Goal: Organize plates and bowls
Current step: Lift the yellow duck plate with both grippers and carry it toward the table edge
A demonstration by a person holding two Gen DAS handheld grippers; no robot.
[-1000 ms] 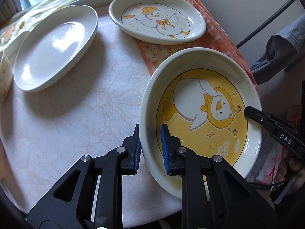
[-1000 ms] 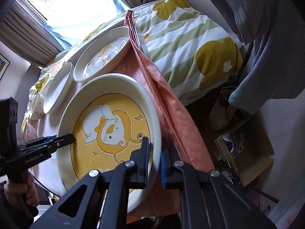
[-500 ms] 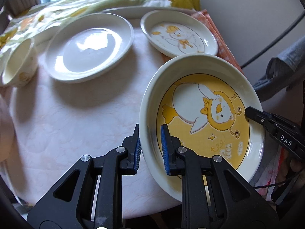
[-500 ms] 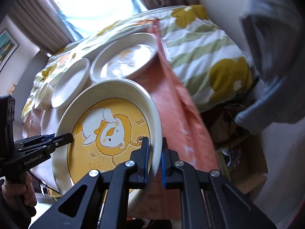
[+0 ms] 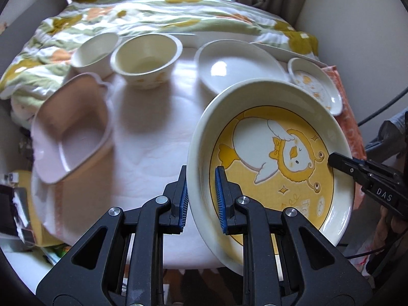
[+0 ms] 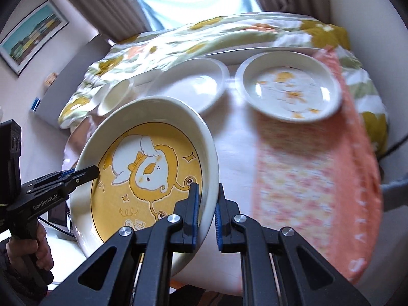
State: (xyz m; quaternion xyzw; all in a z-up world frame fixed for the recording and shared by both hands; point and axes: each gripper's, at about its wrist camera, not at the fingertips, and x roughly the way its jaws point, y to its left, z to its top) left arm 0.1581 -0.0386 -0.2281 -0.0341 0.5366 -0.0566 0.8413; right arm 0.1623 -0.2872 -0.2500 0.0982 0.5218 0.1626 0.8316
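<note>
Both sets of jaws are clamped on the rim of the same big plate. The left gripper (image 5: 201,199) pinches its near-left edge w/ blue pads either side of the rim; the right gripper (image 6: 206,211) pinches the opposite edge the same way. In the left wrist view the right gripper's black tip shows at the plate's far right rim, a hand (image 5: 390,232) partly seen below it. In the right wrist view the left gripper's tip sits on the plate's left rim.

Table (image 5: 153,137): round, white patterned cloth, w/ an orange cloth (image 6: 313,168) draped over its right side. Behind it, a bed cover (image 5: 158,15) in green, yellow & white.

Big plate (image 5: 270,158): cream rim, yellow centre w/ a cartoon duck, tilted, held between the two grippers over the table's near-right part, apart from the other dishes.

Pink dish (image 5: 71,130): squarish, at the table's left edge.

White plate (image 5: 237,66): plain, at the back, just behind the big plate.

Small duck plate (image 6: 288,89): back right, beside the white plate, partly on the orange cloth.

Cream bowl (image 5: 146,60): back centre-left, upright. White bowl (image 5: 95,52) just left of it, touching or nearly so, can't tell.
</note>
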